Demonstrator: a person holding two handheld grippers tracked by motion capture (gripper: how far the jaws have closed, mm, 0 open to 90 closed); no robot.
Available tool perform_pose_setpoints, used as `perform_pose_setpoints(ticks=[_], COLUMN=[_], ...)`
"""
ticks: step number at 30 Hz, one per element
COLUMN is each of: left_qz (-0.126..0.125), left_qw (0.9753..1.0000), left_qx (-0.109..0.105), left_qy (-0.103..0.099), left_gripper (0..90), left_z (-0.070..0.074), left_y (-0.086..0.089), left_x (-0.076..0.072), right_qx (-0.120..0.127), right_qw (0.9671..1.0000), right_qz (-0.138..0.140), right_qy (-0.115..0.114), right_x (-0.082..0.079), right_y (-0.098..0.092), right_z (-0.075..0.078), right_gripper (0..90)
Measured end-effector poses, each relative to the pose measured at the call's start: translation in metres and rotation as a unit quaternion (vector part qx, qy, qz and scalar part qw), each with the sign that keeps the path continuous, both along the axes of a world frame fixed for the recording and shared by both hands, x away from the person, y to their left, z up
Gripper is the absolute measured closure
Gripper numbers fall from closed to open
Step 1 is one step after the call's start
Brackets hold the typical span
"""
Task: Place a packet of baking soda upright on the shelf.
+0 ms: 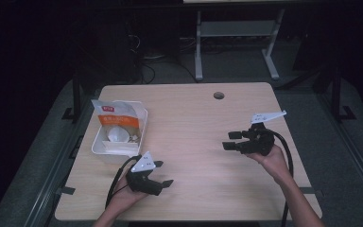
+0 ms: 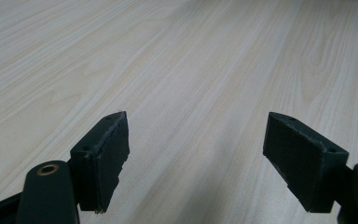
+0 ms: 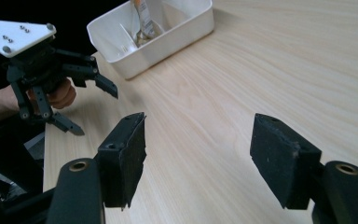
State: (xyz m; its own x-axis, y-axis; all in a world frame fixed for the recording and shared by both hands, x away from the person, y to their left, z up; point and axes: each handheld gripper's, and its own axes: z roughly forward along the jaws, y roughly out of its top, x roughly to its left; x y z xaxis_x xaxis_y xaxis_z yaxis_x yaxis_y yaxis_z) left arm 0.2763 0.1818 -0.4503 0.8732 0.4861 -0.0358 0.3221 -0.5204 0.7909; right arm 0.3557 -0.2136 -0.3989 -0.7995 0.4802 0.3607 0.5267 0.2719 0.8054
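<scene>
My left gripper [image 1: 164,173] hovers over the near left part of the wooden table [image 1: 203,118], jaws wide apart and pointing right, with nothing between them. In its own view the left gripper [image 2: 196,140] has bare wood grain ahead. The right gripper [image 1: 230,140] is held at the right side, pointing left, also open and empty. From the right gripper view, the right gripper [image 3: 198,140] faces the left gripper [image 3: 97,113] and a white bin [image 3: 168,42]. The bin [image 1: 101,150] at the table's left holds an orange-and-white bag [image 1: 116,118] and small white items.
A round cable hole [image 1: 219,95] sits near the table's far edge. Behind the table, on a dark floor, stands the white frame of another desk [image 1: 236,29]. Cables trail from both grippers toward the near edge.
</scene>
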Motion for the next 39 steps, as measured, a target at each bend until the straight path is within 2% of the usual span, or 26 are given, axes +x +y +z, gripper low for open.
perform_pose_setpoints(ticks=[23,31,39], left_qz=[0.002,0.000,-0.001], left_qw=[1.0000,1.0000,1.0000], left_qx=[-0.001,0.000,0.000], left_qy=[0.001,0.002,0.003], left_gripper=[22.1,22.2,22.3], left_z=[0.000,0.000,0.000], left_y=[0.001,0.000,0.000], left_x=[0.001,0.000,0.000], right_qx=[-0.004,-0.004,-0.016], right_qw=[0.9994,0.9988,0.9984], right_qz=[-0.026,-0.032,-0.033], right_qy=[0.024,0.036,0.044], right_x=[-0.029,-0.043,-0.059], right_y=[-0.033,-0.041,-0.047], right_z=[-0.030,-0.044,-0.054], right_gripper=[33.8,33.4,32.8])
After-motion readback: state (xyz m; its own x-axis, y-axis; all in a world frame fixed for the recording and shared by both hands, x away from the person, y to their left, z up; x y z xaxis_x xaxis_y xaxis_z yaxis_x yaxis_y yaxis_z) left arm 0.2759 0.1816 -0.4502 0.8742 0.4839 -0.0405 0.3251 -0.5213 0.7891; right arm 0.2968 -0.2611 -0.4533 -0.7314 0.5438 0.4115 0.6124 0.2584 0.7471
